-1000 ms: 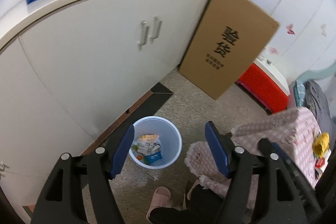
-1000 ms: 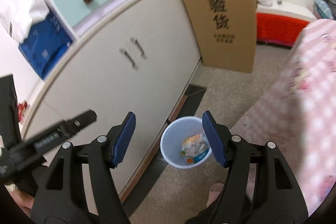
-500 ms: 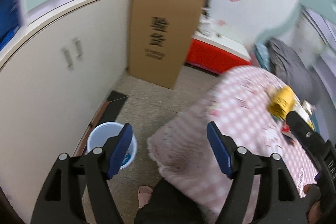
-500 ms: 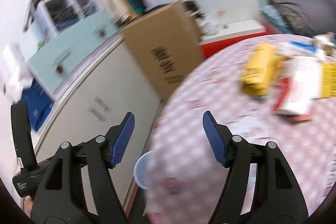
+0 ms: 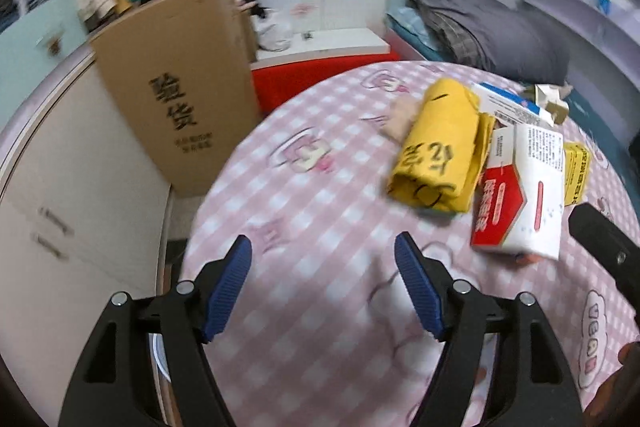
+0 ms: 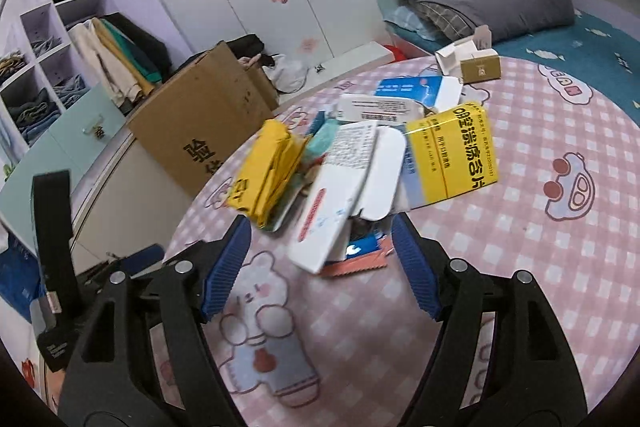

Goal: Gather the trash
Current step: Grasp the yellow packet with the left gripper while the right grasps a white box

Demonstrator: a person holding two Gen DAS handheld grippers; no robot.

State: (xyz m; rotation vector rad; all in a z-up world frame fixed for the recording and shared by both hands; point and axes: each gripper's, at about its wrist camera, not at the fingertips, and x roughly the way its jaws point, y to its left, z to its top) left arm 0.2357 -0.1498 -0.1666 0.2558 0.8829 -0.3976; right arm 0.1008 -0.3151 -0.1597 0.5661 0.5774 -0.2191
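Left wrist view: the left gripper (image 5: 323,267) sits at the bottom centre of the frame, its blue-padded fingers (image 5: 226,289) spread apart with nothing between them but the pink checked cloth (image 5: 320,187) beneath. The trash lies at the right of the frame, well clear of the fingers: a folded yellow bag (image 5: 440,155) and, just beside it to the right, a red and white box (image 5: 516,203). A small yellow box (image 5: 576,175) touches the far edge of the red and white one. A cardboard carton (image 5: 180,83) stands at the upper left, leaning against a white cabinet (image 5: 72,167). A grey blanket (image 5: 492,27) is heaped at the upper right.

Right wrist view: the right gripper (image 6: 320,259) occupies the bottom centre, its jaws opening and gripping nothing. The near end of a long white box (image 6: 336,211) and a pink wrapper (image 6: 356,267) lie between the fingertips, with a gap on each side. The rest of the pile fills the middle of the frame: the yellow bag (image 6: 272,171) at left, a yellow box (image 6: 452,155) at right, a blue and white box (image 6: 416,87) behind. A small gold box (image 6: 480,67) sits apart at the upper right. The carton (image 6: 200,131) appears at centre left.
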